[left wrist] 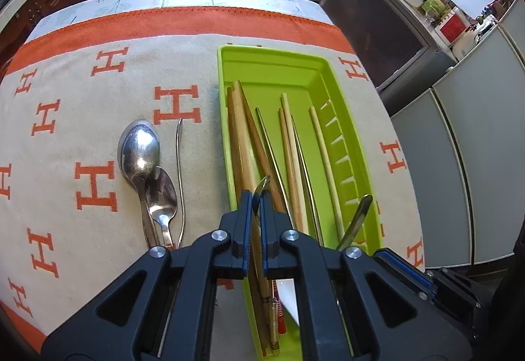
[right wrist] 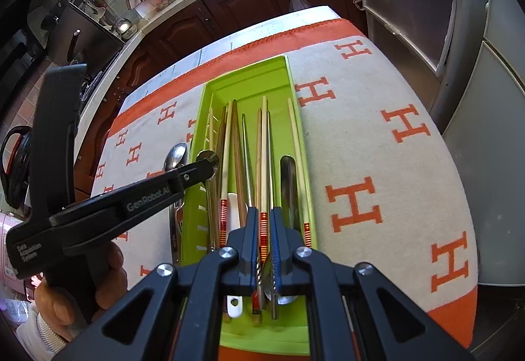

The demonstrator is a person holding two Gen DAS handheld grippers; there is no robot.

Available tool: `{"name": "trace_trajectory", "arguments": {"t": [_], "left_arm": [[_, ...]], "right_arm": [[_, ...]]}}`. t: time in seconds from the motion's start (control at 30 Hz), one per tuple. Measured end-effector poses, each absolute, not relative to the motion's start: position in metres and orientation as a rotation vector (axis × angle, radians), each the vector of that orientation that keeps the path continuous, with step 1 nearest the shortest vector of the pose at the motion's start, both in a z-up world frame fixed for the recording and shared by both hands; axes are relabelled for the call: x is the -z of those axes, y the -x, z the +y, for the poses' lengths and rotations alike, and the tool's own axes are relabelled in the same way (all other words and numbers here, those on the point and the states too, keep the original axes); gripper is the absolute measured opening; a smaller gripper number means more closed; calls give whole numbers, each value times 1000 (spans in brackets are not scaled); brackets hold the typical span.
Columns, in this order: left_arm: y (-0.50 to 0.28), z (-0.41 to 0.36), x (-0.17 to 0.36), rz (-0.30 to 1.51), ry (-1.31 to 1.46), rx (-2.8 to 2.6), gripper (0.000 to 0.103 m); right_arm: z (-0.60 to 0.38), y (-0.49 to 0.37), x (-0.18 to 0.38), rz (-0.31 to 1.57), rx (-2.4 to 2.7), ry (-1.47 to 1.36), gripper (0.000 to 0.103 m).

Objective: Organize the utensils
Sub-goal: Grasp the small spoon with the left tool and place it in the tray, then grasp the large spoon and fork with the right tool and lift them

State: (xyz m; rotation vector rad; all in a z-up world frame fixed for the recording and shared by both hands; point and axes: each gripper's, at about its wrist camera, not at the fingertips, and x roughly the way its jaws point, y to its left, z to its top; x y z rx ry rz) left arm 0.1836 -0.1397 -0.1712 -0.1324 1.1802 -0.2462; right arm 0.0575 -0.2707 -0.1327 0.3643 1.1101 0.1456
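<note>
Tray filling up, spoons still out on the cloth

Most of the sorting looks done: the green tray (left wrist: 347,128) already carries the chopsticks (left wrist: 292,164) in a loose bundle, plus a white piece and a steel handle (right wrist: 290,193) along its right side. Left to go are two spoons (left wrist: 141,151) and a thin metal utensil (left wrist: 179,177), side by side on the table just left of the tray. The left gripper (left wrist: 256,197) hangs over the tray's near end, jaws all but together on a slim metal utensil (left wrist: 262,185) — probably a small spoon, though the view is too tight to be sure. The right gripper (right wrist: 263,229) has its jaws nearly closed on a red-banded chopstick (right wrist: 263,223) down in the tray.
</note>
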Motion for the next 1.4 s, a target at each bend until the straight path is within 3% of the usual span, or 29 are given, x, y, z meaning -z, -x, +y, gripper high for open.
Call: {"name": "trace_trajectory", "arguments": {"t": [0.9, 1.4], "left_arm": [[-124, -44, 101, 1071, 17, 41, 4], [-107, 40, 126, 1088, 104, -75, 4]], "right_arm": [[-214, -52, 106, 1092, -261, -272, 7], [-161, -101, 134, 1275, -278, -332, 7]]}}
